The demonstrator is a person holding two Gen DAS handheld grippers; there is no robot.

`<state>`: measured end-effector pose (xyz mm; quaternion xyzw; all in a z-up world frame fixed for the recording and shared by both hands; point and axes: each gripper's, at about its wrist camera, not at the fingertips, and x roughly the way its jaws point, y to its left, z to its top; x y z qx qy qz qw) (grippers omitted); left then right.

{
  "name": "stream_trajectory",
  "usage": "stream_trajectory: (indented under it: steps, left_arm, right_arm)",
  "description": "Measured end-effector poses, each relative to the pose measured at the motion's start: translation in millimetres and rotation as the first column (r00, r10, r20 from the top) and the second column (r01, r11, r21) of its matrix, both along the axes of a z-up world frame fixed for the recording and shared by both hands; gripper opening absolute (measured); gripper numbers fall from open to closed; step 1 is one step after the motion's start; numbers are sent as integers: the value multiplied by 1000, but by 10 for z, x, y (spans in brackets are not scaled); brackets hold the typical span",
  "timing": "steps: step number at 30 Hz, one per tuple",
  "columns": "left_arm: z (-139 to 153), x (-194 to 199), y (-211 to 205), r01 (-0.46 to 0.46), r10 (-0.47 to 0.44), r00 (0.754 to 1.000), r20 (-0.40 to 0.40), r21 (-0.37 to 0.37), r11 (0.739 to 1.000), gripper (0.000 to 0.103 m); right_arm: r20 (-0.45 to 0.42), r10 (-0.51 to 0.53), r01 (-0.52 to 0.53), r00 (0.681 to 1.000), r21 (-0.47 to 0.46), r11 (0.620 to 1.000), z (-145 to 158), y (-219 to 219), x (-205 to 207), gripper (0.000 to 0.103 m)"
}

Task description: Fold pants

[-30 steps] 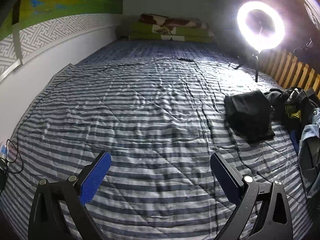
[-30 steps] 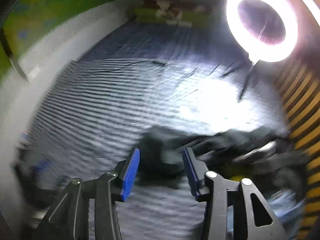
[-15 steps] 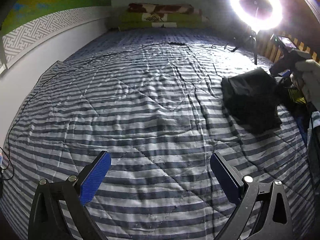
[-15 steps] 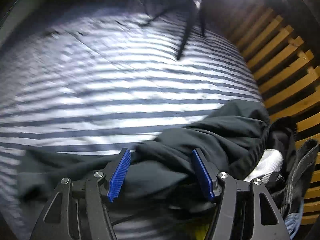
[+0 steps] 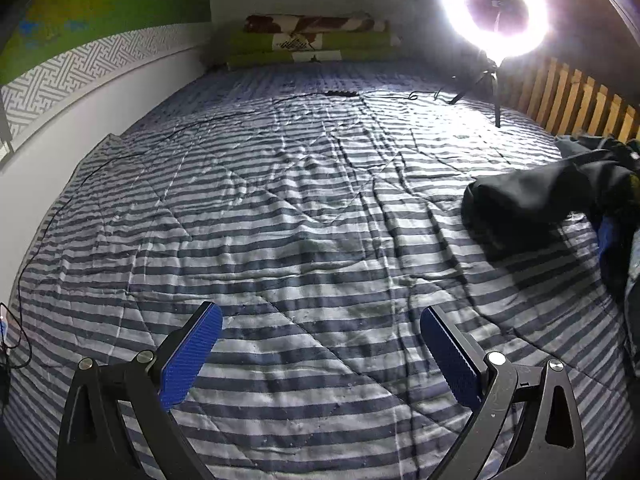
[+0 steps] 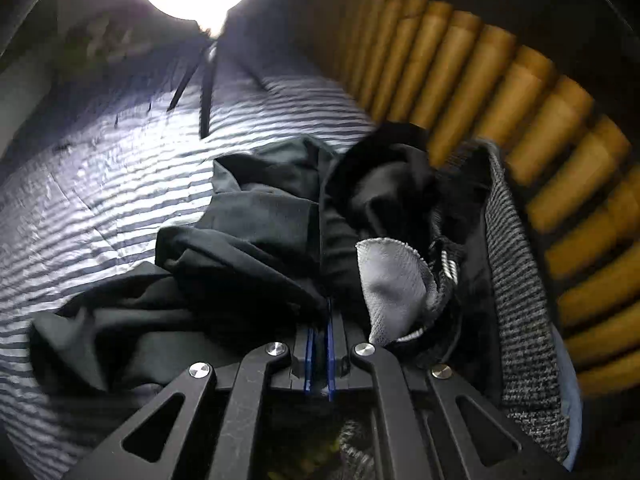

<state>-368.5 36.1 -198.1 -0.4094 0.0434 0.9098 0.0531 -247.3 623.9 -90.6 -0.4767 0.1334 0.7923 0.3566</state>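
Pants [image 6: 224, 248] — the black pair — lie bunched at the right edge of the bed [image 5: 280, 240], on top of a heap of other clothes against the wooden slat rail [image 6: 500, 92]. My right gripper [image 6: 318, 344] has its fingers pressed together on a fold of that black fabric; my left gripper [image 5: 320, 352] hangs over bare striped cover with its fingers wide apart, holding nothing.

What worries me is the pinch itself. It sits right beside a grey knit garment [image 6: 520, 272] and a pale grey cloth [image 6: 394, 276], so a lift could drag a neighbour along if any of its fabric is caught between the pads — I can't tell from here whether it is. I also can't tell which part of the pants I have; if it is a mid-leg fold and not the waistband, the garment will come up twisted and be hard to spread flat. The tripod legs of the ring light [image 5: 494, 8] stand on the bed near the pile, and a swinging trouser leg could snag them.

Only the right wrist view shows the clamp and the tangled heap. The left wrist view alone shows the open stretch of bed where the pants should be laid out, and a cable [image 5: 200, 124] trailing across it.
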Motion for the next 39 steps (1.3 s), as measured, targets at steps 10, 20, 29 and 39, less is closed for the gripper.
stream_trajectory:
  steps: [10, 20, 29, 39]
  left_arm:
    - [239, 195, 51, 21, -20, 998, -52, 11, 1000, 101]
    - [427, 260, -329, -43, 46, 995, -86, 37, 998, 101]
    - [759, 271, -1337, -262, 276, 953, -126, 117, 958, 101]
    - [736, 333, -1316, -224, 236, 964, -125, 103, 969, 101]
  right_arm:
    - [-315, 213, -217, 925, 21, 976, 1524, -1064, 23, 4]
    - [-431, 485, -467, 760, 156, 870, 2672, -2359, -456, 4]
    - [-437, 690, -672, 577, 227, 705, 3053, -3637, -692, 5]
    - [-244, 524, -563, 816, -133, 815, 1224, -2844, -825, 44]
